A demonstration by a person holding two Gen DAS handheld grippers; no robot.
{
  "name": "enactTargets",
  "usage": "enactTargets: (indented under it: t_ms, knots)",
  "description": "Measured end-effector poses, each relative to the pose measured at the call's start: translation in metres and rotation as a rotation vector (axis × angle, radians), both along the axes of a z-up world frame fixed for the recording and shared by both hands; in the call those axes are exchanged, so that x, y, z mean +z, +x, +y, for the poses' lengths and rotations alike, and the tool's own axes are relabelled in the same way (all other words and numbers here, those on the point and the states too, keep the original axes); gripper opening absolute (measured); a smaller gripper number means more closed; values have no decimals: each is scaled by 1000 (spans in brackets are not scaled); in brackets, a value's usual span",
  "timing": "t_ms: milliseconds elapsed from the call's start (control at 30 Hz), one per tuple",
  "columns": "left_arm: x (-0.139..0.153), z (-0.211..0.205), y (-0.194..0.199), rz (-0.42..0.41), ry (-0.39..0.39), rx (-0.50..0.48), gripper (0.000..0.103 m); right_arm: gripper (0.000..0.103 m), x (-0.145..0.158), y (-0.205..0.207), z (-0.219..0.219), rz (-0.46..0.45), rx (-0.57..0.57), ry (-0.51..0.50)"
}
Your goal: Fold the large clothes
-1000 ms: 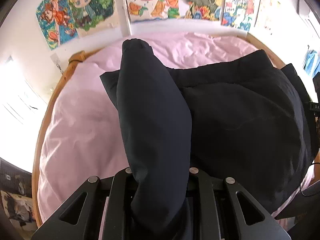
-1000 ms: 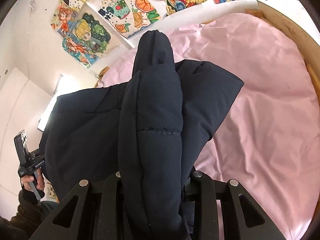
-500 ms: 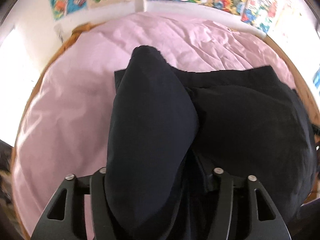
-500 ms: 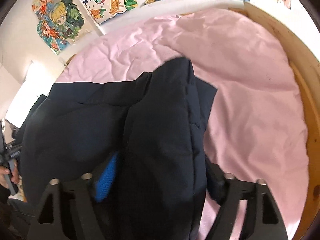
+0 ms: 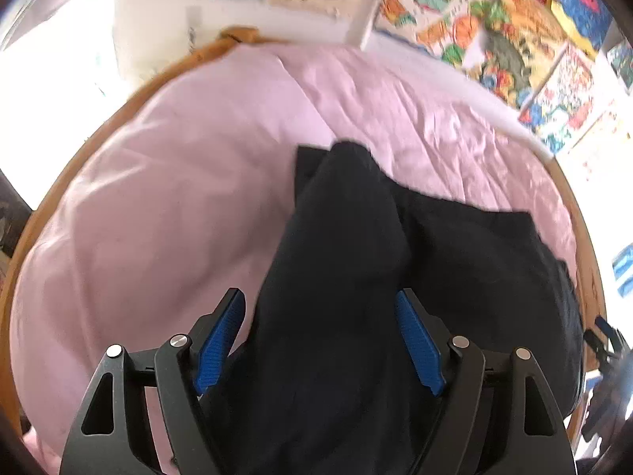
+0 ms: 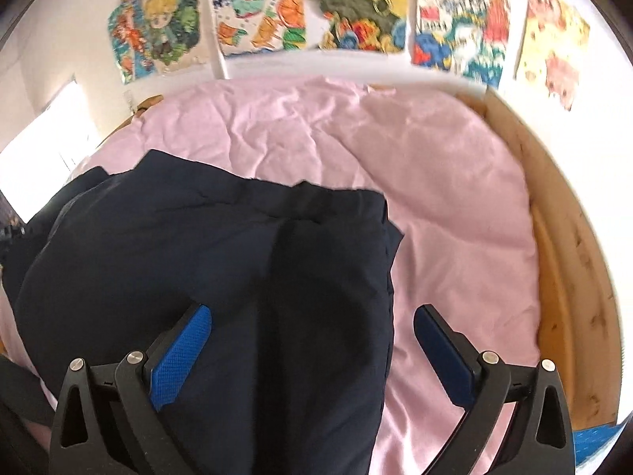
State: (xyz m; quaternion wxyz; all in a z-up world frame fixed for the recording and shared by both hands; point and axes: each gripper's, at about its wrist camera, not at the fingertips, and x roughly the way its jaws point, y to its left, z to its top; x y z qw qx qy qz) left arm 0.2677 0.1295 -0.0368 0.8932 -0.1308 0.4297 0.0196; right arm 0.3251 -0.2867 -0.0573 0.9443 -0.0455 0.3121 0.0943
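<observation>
Dark navy padded jacket (image 6: pixel 198 245) lies bunched on the pink sheet (image 6: pixel 435 198)

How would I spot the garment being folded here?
Look at the wooden-framed bed with the pink sheet under the wall drawings. The jacket lies on the sheet: it is the only dark, puffy navy thing there.

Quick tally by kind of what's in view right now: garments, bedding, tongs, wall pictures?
Dark navy padded jacket: 1
Pink sheet on the bed: 1
Tongs: 2, left tongs and right tongs, both opening, jacket fabric between the blue pads
Colourful wall pictures: at least 5 in the right wrist view
Total: at least 9
</observation>
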Motion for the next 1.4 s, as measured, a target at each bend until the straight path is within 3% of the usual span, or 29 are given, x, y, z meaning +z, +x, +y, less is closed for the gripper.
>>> enactTargets:
  t_ms: [100, 300, 467, 567, 767, 1167, 1400]
  knots:
    - [23, -1, -12, -64, -22, 36, 77, 103, 10, -12, 7, -44, -1, -4]
    - [42, -38, -46, -194, -24, -1, 91, 103, 30, -44, 15, -113, -26, 122]
    - [43, -81, -57, -289, 9, -82, 95, 103, 40, -77, 24, -190, -30, 209]
    - [43, -102, -62, -336, 75, -110, 100, 103, 42, -95, 28, -235, -20, 250]
    - [36, -134, -80, -463, 184, -177, 100, 103, 41, -128, 45, -323, 7, 237]
    - [15, -139, -130, -654, 246, -169, 100, 103, 19, -184, 64, -433, 14, 247]
    - [-11, -139, -157, -666, 246, -169, 100, 103, 1, -214, 74, -466, 10, 271]
